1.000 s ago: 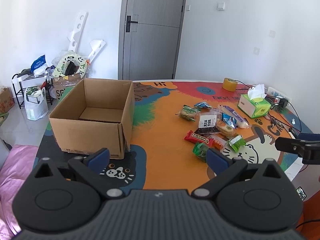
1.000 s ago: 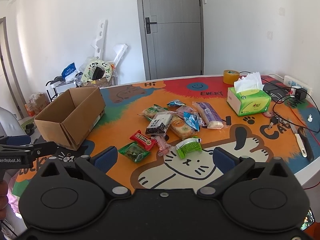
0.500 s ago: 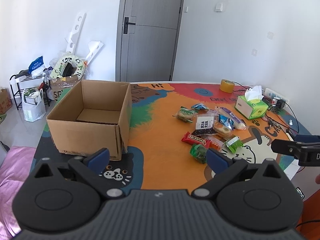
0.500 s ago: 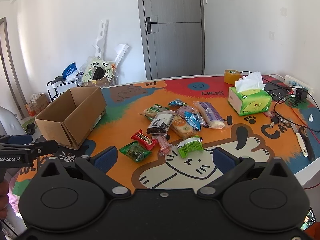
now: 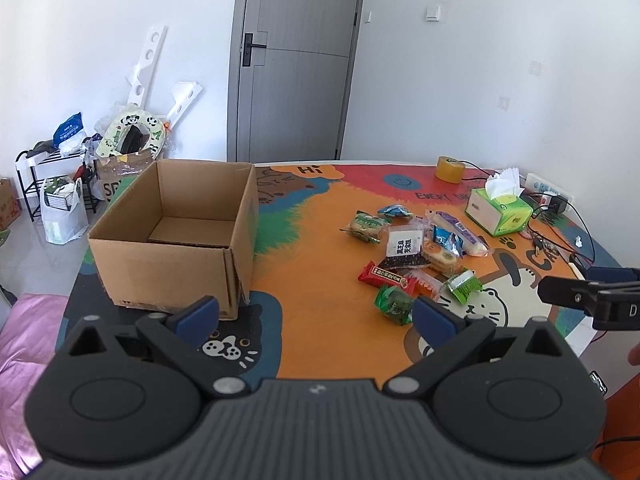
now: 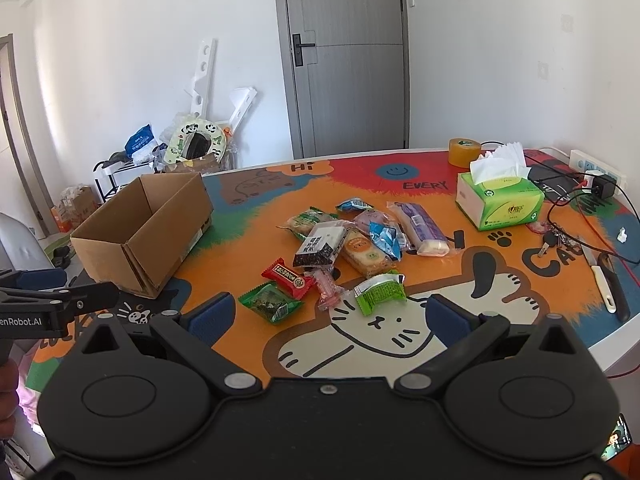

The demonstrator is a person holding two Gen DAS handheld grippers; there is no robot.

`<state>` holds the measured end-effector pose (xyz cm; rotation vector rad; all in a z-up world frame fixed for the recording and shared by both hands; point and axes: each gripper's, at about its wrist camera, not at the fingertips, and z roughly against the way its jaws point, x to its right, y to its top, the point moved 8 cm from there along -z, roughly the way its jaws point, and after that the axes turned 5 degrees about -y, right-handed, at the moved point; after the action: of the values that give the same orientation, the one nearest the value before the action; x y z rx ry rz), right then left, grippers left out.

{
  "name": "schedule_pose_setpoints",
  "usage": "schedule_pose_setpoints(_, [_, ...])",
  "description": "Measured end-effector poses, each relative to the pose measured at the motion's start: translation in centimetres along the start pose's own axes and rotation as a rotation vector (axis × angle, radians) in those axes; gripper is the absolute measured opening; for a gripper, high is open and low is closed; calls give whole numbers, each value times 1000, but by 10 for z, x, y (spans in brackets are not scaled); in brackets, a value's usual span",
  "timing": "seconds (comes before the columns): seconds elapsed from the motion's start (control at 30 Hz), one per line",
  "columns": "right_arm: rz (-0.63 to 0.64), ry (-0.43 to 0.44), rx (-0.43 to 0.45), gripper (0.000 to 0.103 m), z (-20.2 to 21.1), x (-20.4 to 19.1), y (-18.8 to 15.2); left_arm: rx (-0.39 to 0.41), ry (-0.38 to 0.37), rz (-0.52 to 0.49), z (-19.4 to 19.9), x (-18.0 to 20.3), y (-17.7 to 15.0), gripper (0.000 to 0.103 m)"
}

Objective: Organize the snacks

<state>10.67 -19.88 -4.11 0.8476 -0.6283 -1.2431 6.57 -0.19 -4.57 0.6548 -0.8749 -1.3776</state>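
Note:
An open brown cardboard box (image 5: 172,236) (image 6: 140,236) stands empty on the left of the colourful table mat. Several wrapped snacks lie in a loose pile at mid-table: a red bar (image 6: 287,276), a dark green packet (image 6: 270,303), a light green packet (image 6: 379,292), a black-and-white packet (image 6: 320,246) and a long purple one (image 6: 420,227). My left gripper (image 5: 316,314) is open over the near table edge, between box and pile, holding nothing. My right gripper (image 6: 330,318) is open, empty, and hovers just short of the green packets.
A green tissue box (image 6: 500,202), a roll of tape (image 6: 464,152), a power strip with cables (image 6: 592,176), keys and a knife (image 6: 608,284) sit on the right of the table. Bags, a rack and clutter stand on the floor at the left wall.
Both grippers have drawn back and risen slightly, so the table looks a little farther away. Nothing on the table has moved and both stay open.

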Motion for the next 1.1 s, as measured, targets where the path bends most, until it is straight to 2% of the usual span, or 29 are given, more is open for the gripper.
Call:
schedule_pose_setpoints(0.37, [0, 1, -1, 103, -5, 3, 0, -16, -7, 2, -14, 5, 0, 102])
schedule_pose_setpoints(0.93, [-68, 22, -33, 103, -58, 36, -13, -79, -69, 34, -87, 27, -9, 100])
schedule_pose_setpoints(1.1, [-71, 41, -46, 91, -75, 41, -16, -86, -88, 38, -108, 34, -9, 97])
